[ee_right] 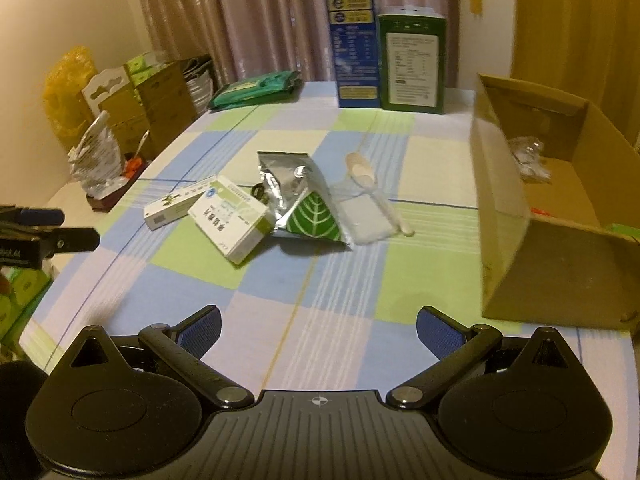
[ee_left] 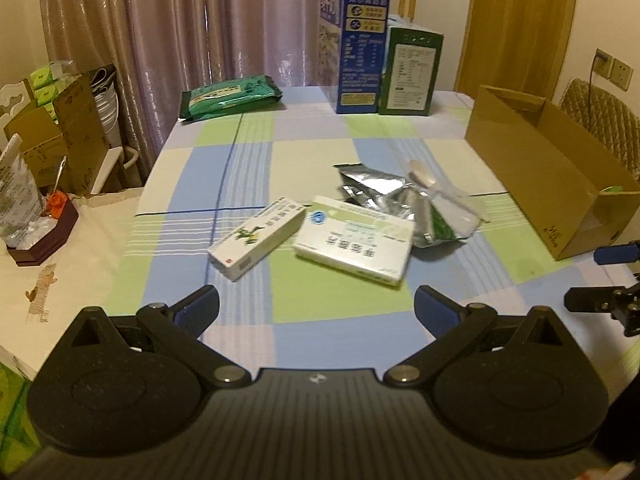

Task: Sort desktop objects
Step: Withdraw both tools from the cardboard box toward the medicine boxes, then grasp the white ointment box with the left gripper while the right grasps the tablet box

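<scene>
Right of the central clutter, an open brown cardboard box (ee_right: 560,220) holds crumpled clear wrappers (ee_right: 530,158). On the blue-green checked tablecloth (ee_right: 320,280) lie two white medicine cartons (ee_left: 354,240), a silver foil pouch (ee_right: 298,196) and a plastic spoon (ee_right: 372,188). Left gripper (ee_left: 316,308) and right gripper (ee_right: 318,328) hover wide apart, empty. Curtains (ee_left: 180,20) hang behind.

Checked tablecloth (ee_left: 320,312) in pale blue, light green, lilac and cream, ruled with thin dark blue lines. At its centre, two white cartons (ee_left: 352,246) with green print; at 1 o'clock of them, a silver foil pouch (ee_right: 298,200) bearing a green leaf motif. At 3 o'clock, a plain brown cardboard box (ee_left: 532,168). At 12 o'clock, a tall blue box (ee_left: 356,48) and a dark green box (ee_left: 410,74)
</scene>
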### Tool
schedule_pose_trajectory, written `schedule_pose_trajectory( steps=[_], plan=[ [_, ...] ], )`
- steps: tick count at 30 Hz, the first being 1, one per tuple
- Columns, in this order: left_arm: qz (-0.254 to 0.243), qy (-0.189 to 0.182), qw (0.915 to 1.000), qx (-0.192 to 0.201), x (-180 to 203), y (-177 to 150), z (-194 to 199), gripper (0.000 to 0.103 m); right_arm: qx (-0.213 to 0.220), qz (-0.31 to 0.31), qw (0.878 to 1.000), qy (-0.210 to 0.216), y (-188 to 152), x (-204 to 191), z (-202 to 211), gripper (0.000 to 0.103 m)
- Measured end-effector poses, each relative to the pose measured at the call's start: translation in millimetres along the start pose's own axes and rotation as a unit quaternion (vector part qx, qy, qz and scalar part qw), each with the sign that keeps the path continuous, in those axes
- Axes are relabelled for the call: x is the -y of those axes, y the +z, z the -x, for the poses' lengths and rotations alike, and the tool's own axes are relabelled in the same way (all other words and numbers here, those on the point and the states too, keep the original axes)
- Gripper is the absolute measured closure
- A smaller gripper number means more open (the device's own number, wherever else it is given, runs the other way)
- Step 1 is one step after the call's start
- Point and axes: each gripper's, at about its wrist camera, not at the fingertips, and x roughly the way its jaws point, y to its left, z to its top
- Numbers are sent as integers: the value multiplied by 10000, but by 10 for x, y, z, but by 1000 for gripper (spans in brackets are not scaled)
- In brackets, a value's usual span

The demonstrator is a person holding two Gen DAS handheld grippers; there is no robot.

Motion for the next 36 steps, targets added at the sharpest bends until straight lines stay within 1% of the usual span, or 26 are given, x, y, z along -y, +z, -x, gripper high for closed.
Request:
schedule_pose_trajectory(
  steps=[4, 10, 15, 21, 26, 29, 33, 35, 36],
  plan=[
    [-172, 55, 9998, -27, -126, 21, -134, 1, -21, 323, 9994, 101, 40, -110, -126, 2],
    [-707, -87, 9974, -64, -278, 28, -396, 1, -29, 901, 9956, 267, 132, -306, -382, 2],
    [-1038, -185, 9943, -168, -403, 47, -674, 1, 38, 1434, 9888, 414, 242, -472, -652, 2],
    [-1496, -276, 9882, -162, -526, 87, -957, 1, 133, 2185, 9743, 533, 359, -670, -997, 2],
    [-1982, -405, 9791, -230, -615, 132, -1185, 1, 96, 2785, 9583, 635, 451, -822, -1273, 2],
    [-2150, -513, 9749, -264, -659, 162, -1312, 1, 12, 3086, 9489, 663, 469, -906, -1436, 2],
    [-2299, -642, 9704, -372, -718, 207, -1486, 2, -127, 3324, 9407, 661, 500, -974, -1655, 2],
    [-2400, -729, 9671, -436, -748, 230, -1570, 4, -203, 3372, 9388, 673, 522, -987, -1749, 2],
    [-2454, -771, 9652, -477, -765, 240, -1614, 7, -232, 3400, 9377, 678, 535, -990, -1790, 3]
  ],
)
